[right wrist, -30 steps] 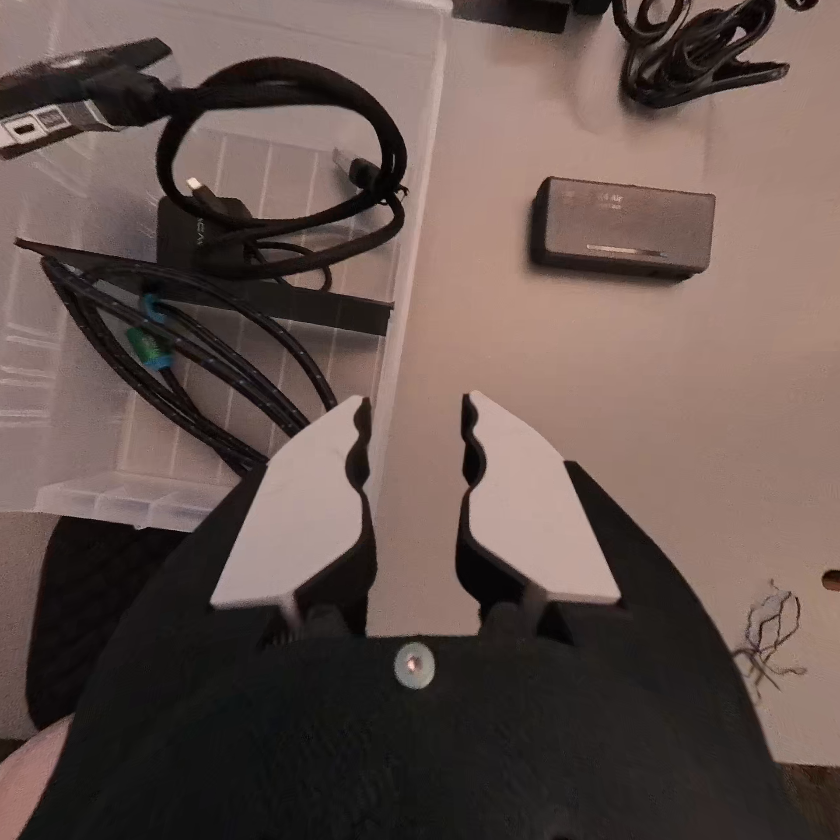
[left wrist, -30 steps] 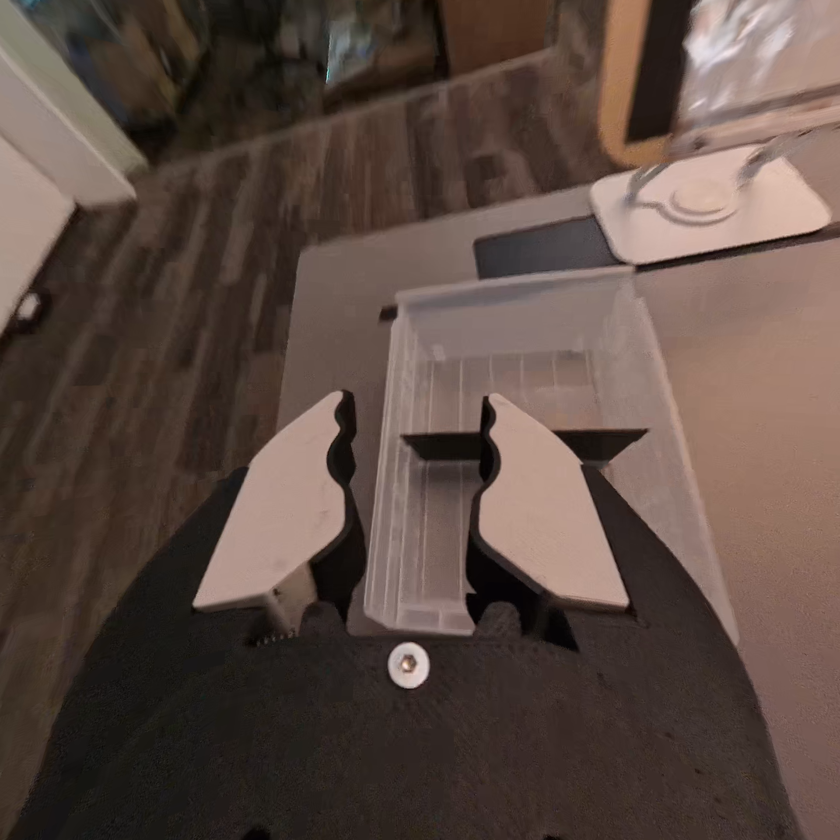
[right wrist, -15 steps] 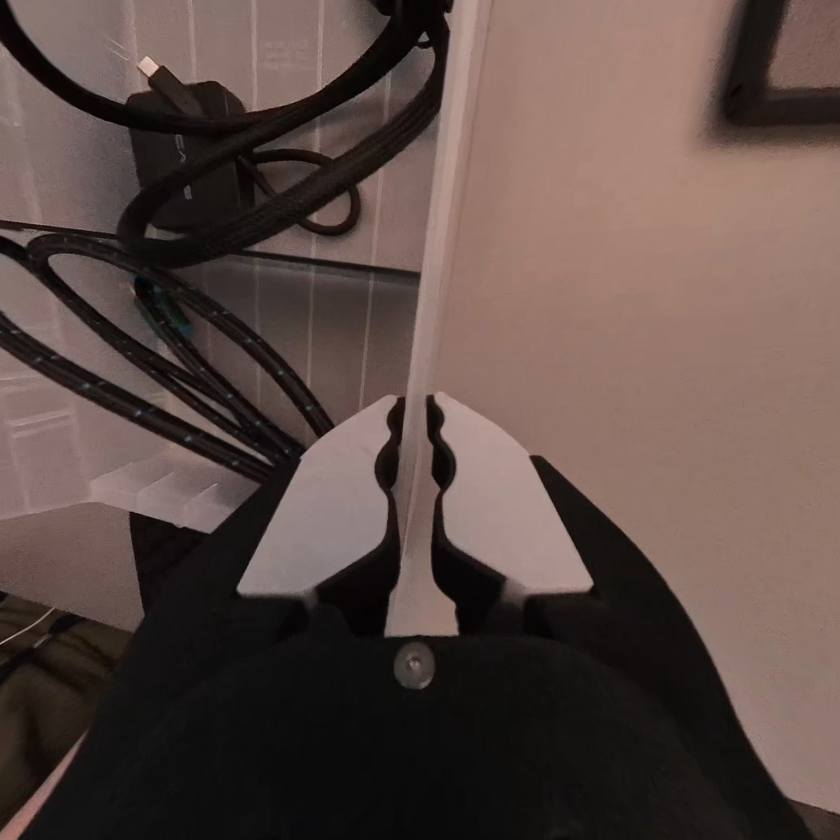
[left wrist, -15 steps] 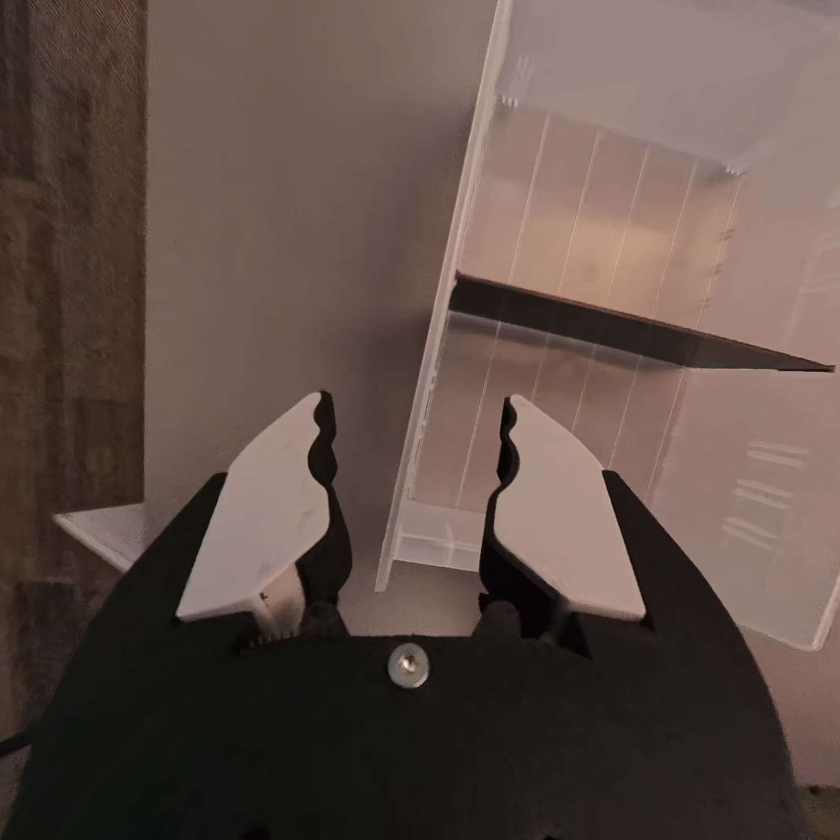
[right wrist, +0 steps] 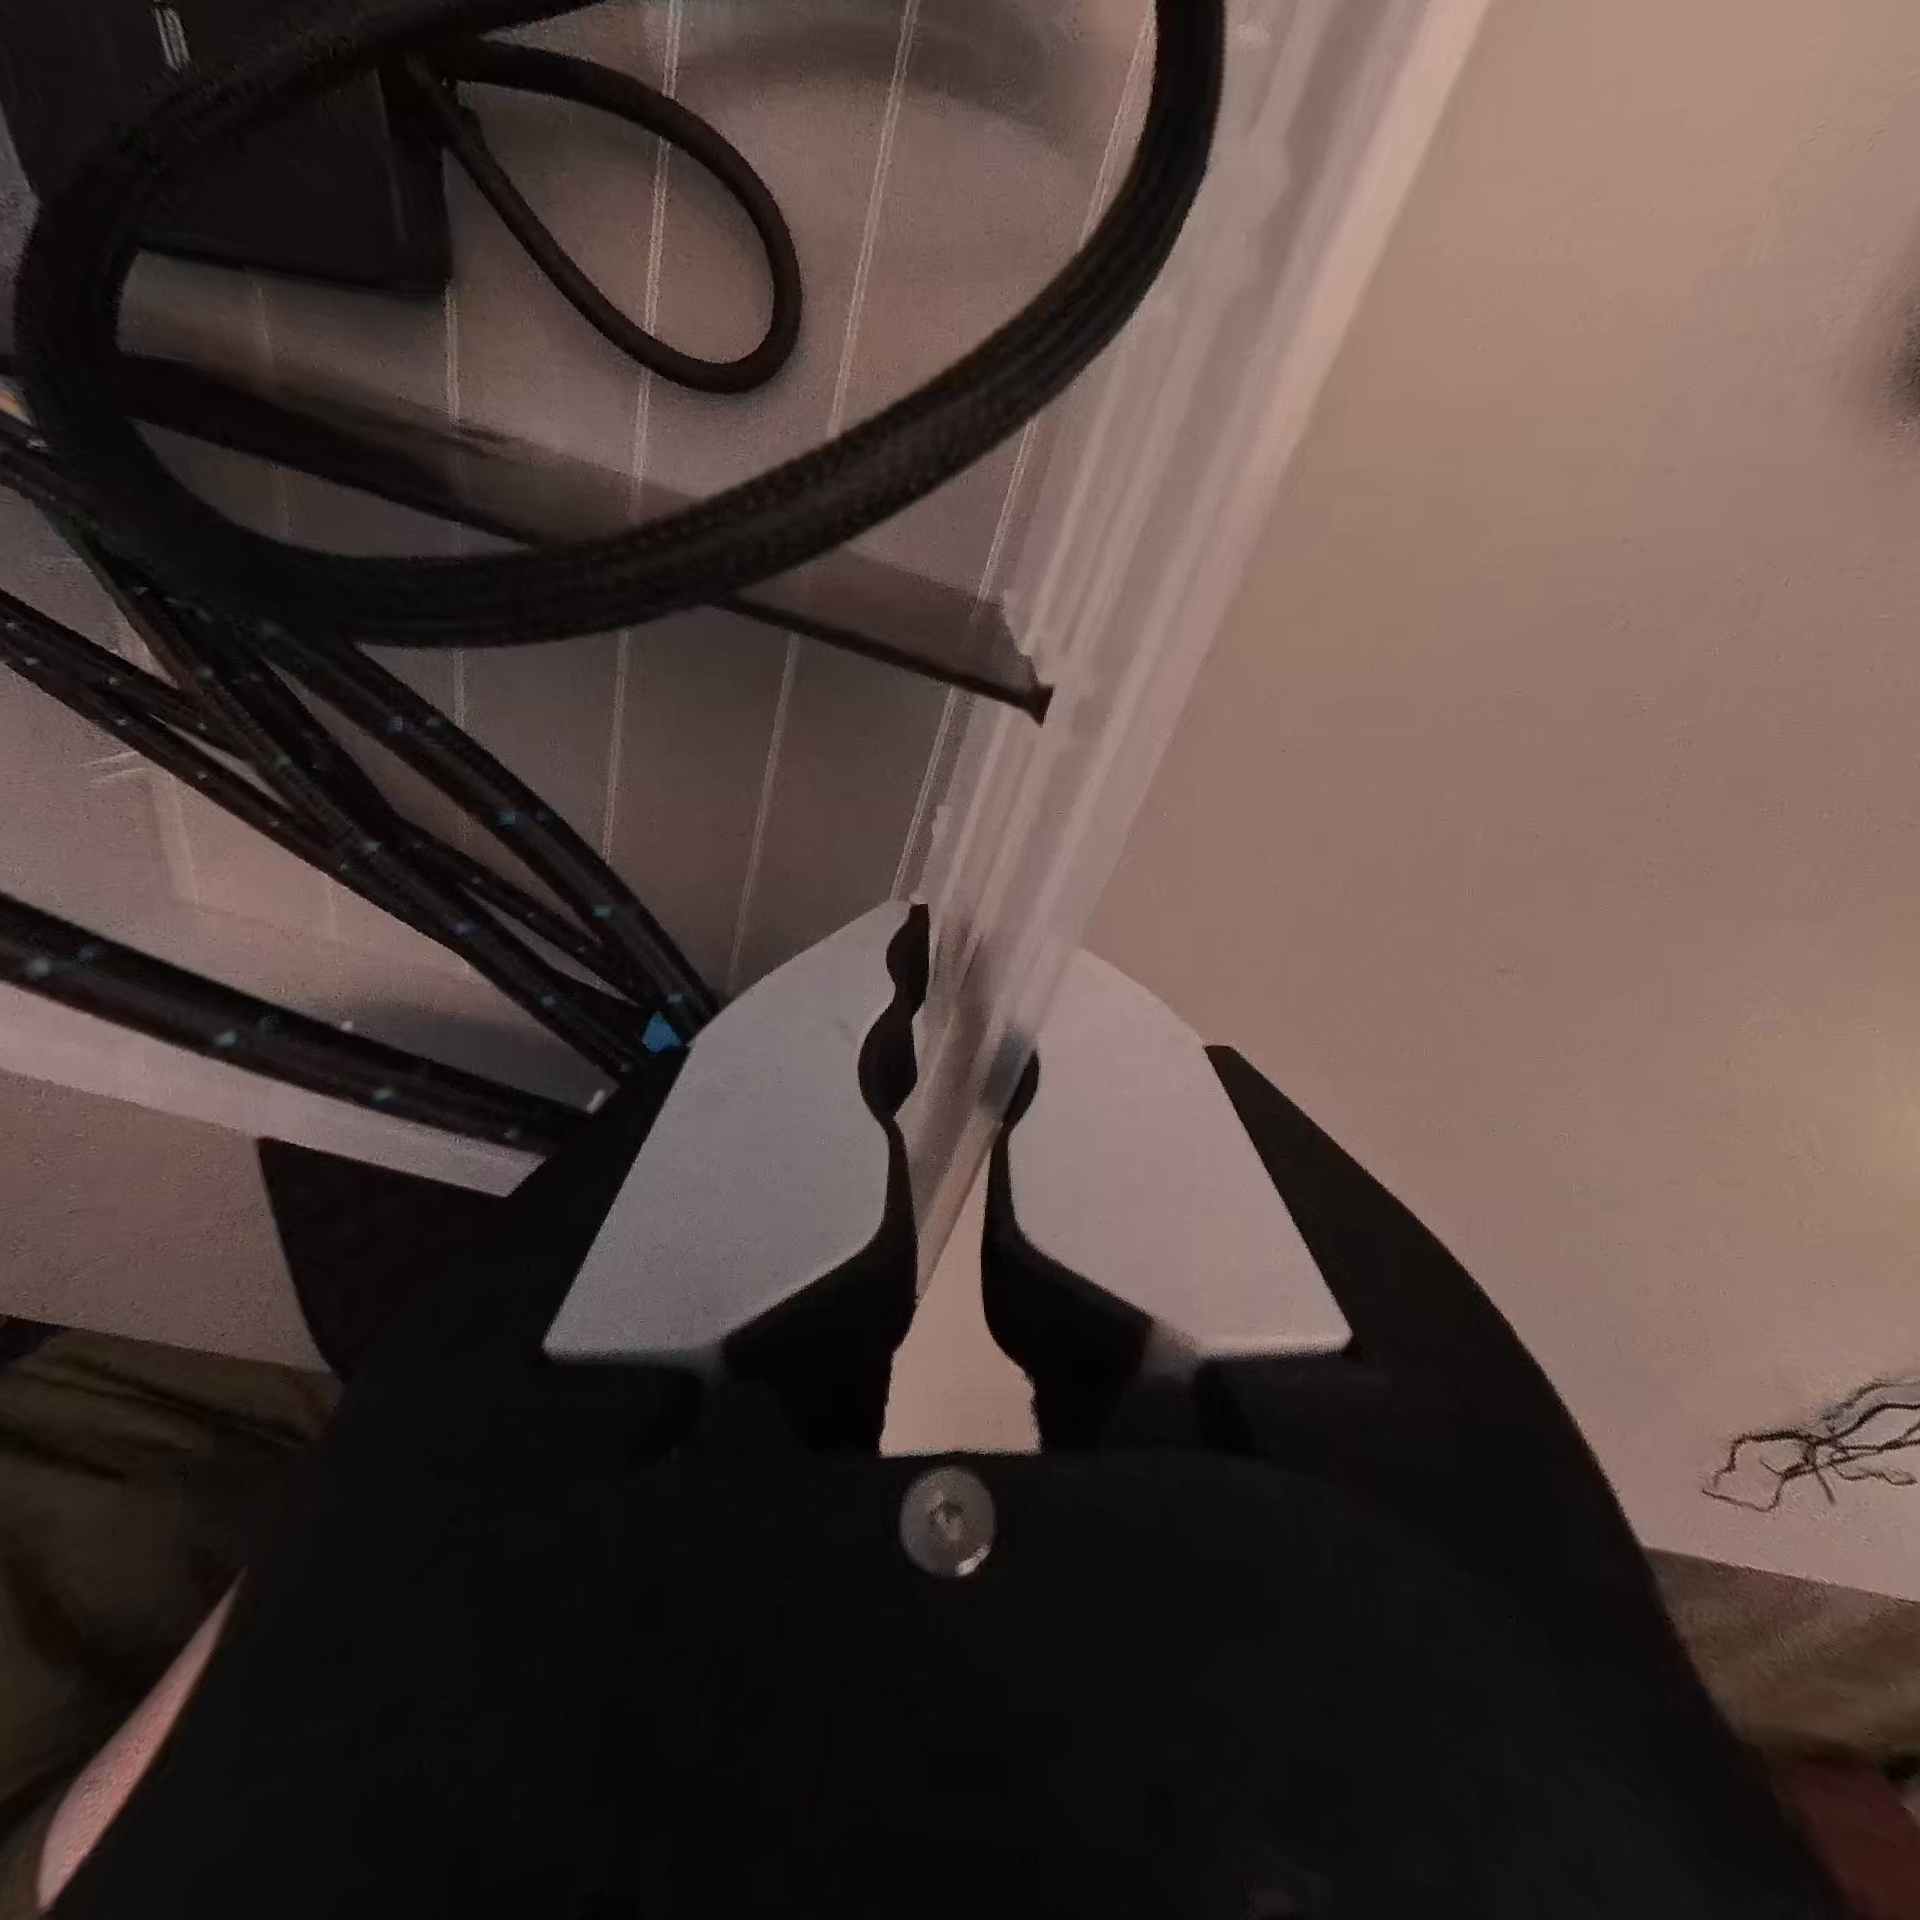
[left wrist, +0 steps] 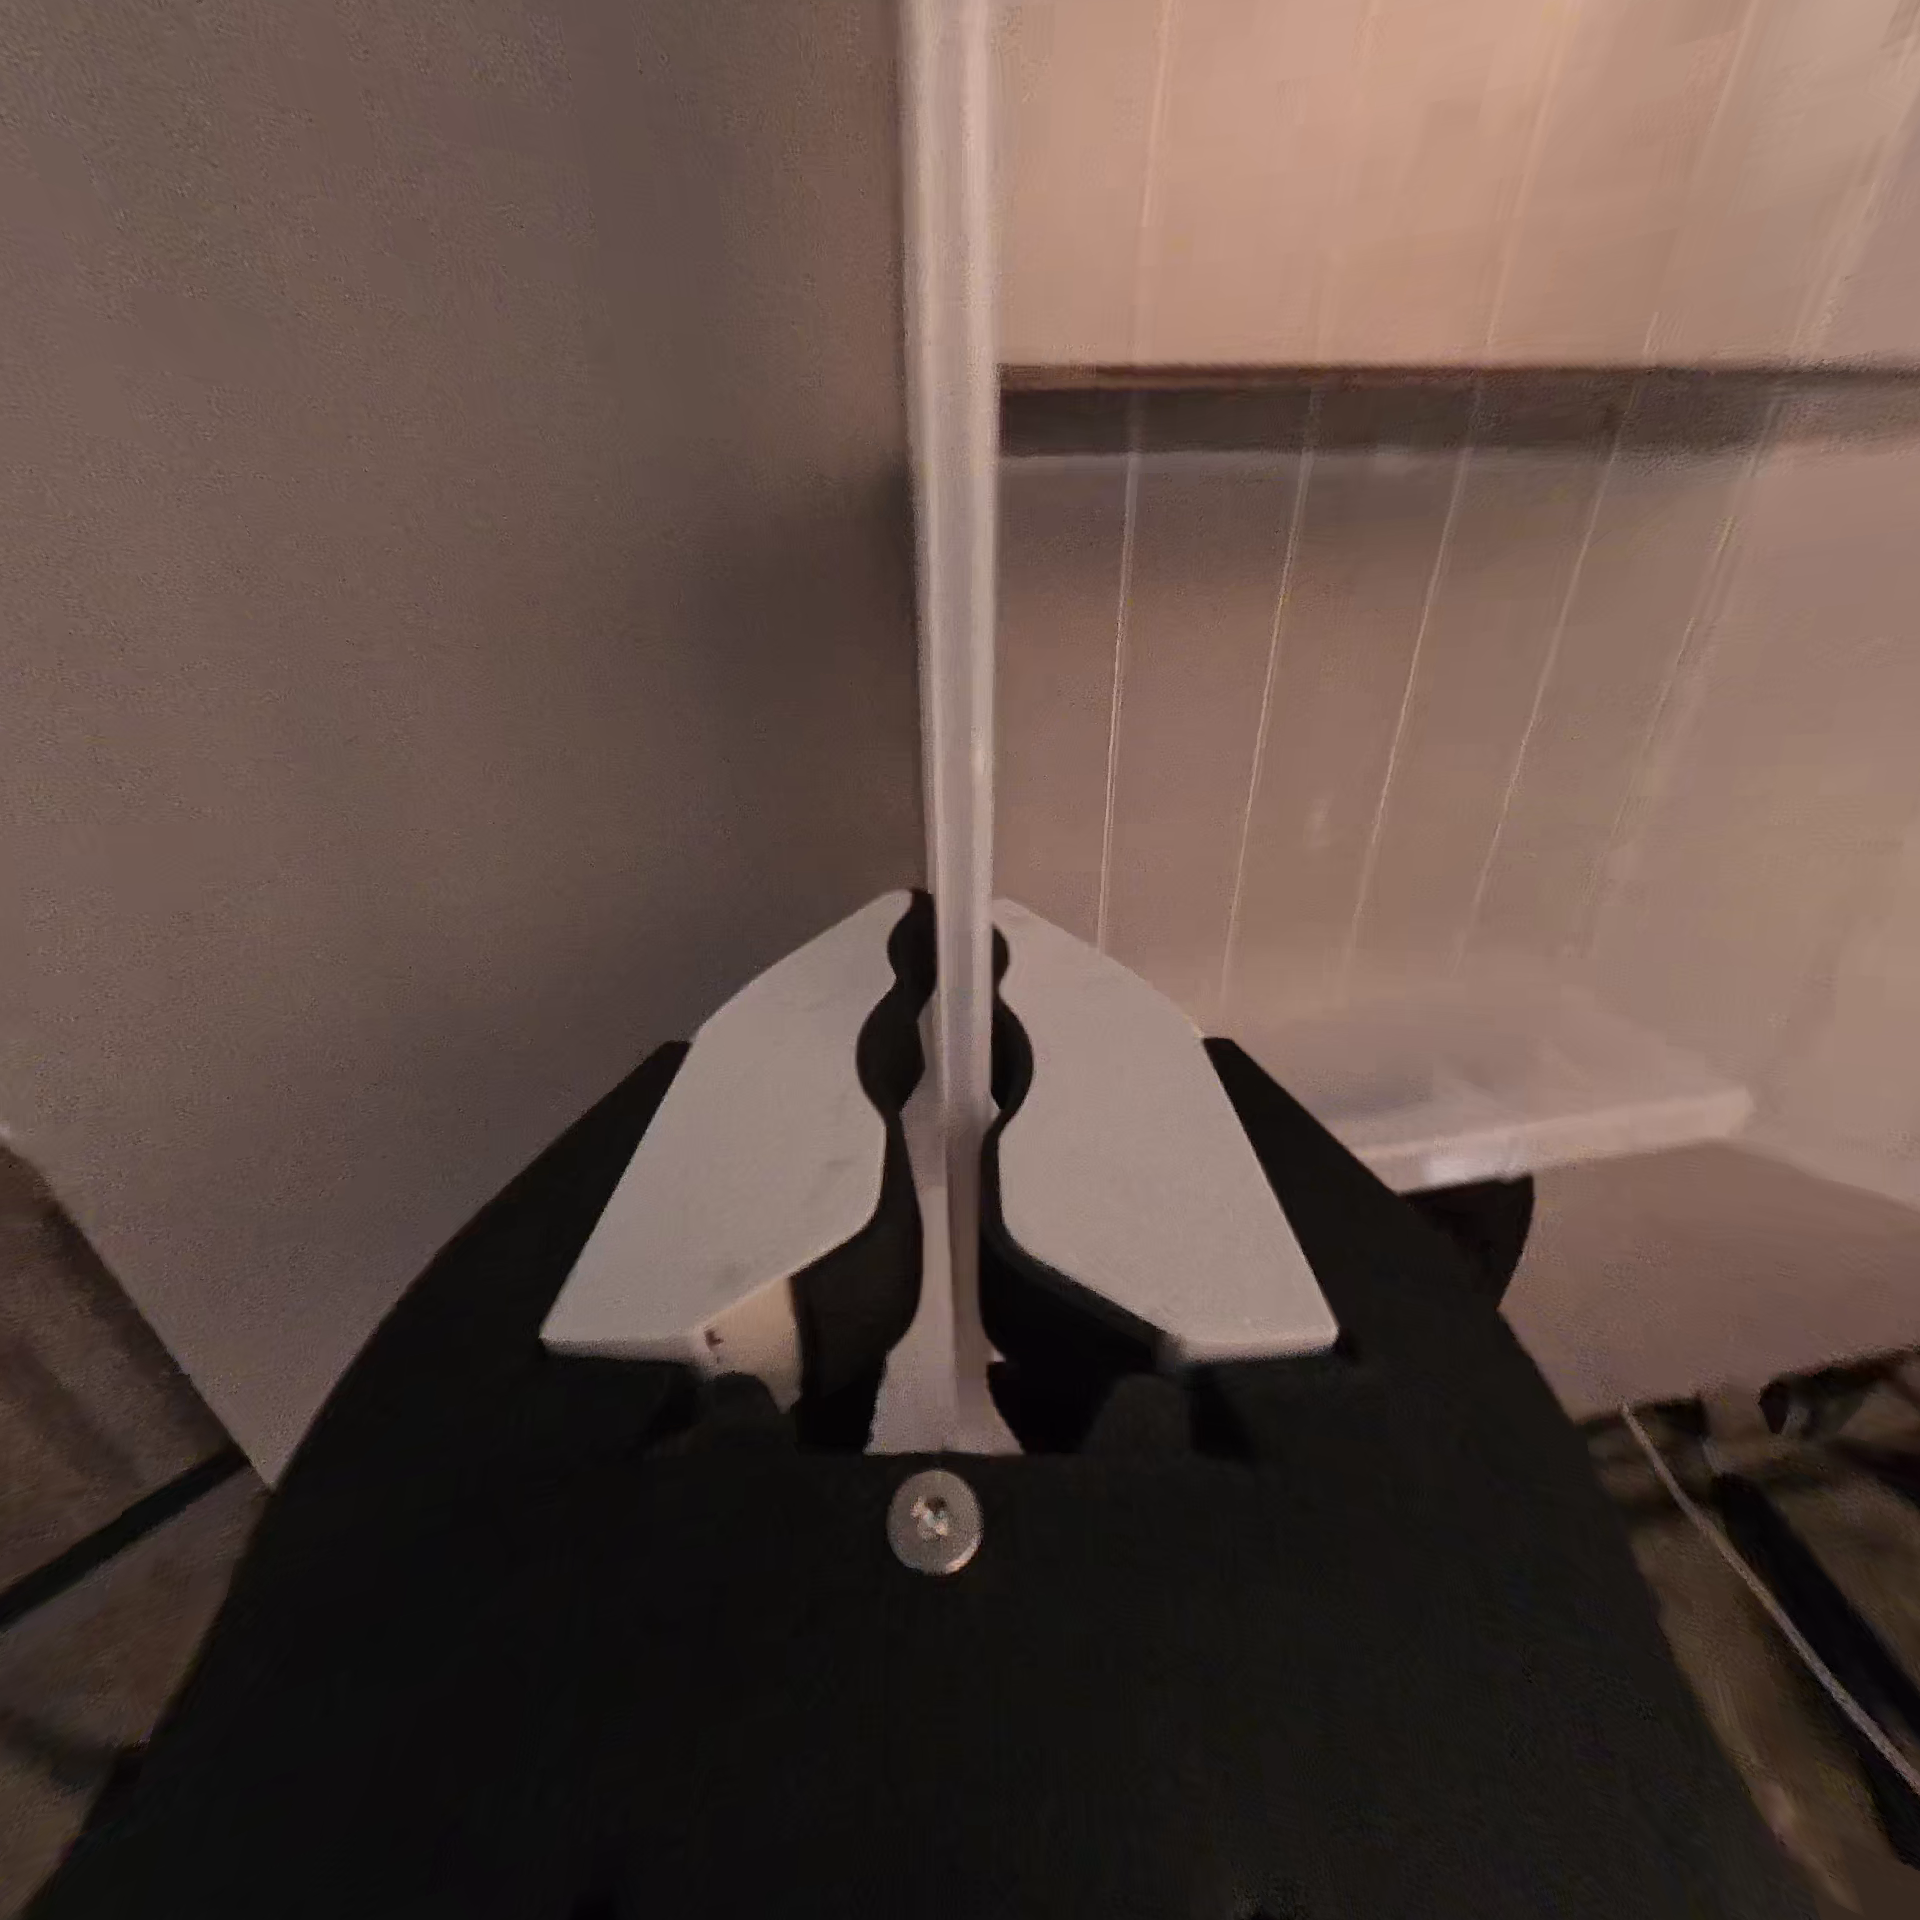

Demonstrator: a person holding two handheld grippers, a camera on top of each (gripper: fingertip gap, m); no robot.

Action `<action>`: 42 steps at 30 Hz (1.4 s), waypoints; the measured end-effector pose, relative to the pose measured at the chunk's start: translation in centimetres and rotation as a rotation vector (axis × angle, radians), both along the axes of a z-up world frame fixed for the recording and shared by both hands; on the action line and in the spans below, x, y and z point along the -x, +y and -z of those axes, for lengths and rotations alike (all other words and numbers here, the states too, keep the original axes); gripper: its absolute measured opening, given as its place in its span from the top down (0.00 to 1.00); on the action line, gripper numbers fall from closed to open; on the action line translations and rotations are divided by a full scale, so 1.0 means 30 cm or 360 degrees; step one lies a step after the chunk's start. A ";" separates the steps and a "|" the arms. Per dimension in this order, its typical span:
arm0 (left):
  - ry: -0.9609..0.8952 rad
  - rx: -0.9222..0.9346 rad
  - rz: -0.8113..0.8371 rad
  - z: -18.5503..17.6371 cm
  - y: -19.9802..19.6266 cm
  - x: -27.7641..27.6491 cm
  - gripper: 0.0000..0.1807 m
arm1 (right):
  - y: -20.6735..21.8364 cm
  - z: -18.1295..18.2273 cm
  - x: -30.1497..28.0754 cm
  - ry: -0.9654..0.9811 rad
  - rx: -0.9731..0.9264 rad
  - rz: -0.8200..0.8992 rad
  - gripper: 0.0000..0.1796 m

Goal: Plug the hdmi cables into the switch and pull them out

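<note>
A clear plastic bin sits on the pale table (right wrist: 1558, 831). In the right wrist view it holds a thick black braided cable (right wrist: 831, 457), several black-and-blue braided cables (right wrist: 312, 831) and a black box (right wrist: 260, 156). My right gripper (right wrist: 987, 935) is shut on the bin's right wall (right wrist: 1143, 520), which is blurred. My left gripper (left wrist: 951, 914) is shut on the bin's left wall (left wrist: 951, 520). The part of the bin in the left wrist view holds nothing. The switch is not clearly in view.
A black divider crosses the bin in the left wrist view (left wrist: 1455, 400) and in the right wrist view (right wrist: 883, 644). A tangle of dark thread (right wrist: 1818, 1455) lies near the table's front edge. Bare table (left wrist: 416, 623) lies left of the bin.
My left gripper came down over the bin's left wall and shut on it. My right gripper stays shut on the right wall, which now leans and blurs in its view.
</note>
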State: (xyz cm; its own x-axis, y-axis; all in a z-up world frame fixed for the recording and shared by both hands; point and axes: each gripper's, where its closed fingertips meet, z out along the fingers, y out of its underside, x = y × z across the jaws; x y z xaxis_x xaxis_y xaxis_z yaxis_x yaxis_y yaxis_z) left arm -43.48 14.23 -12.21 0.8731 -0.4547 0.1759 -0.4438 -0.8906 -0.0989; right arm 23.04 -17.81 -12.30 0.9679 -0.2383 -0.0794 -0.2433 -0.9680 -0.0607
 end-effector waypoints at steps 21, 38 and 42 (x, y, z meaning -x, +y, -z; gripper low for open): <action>0.0149 0.0010 0.0477 -0.082 -0.121 -0.267 0.90 | 0.293 -0.058 0.289 -0.0085 -0.0072 -0.0240 0.88; 0.0270 -0.2148 0.0385 -0.791 0.036 -0.522 0.70 | 0.509 -0.740 0.986 -0.0428 -0.2120 -0.1083 0.63; 0.0396 -0.2291 0.0513 -0.807 0.018 -0.606 0.68 | 0.628 -0.521 1.223 0.0094 -0.1752 -0.1064 0.62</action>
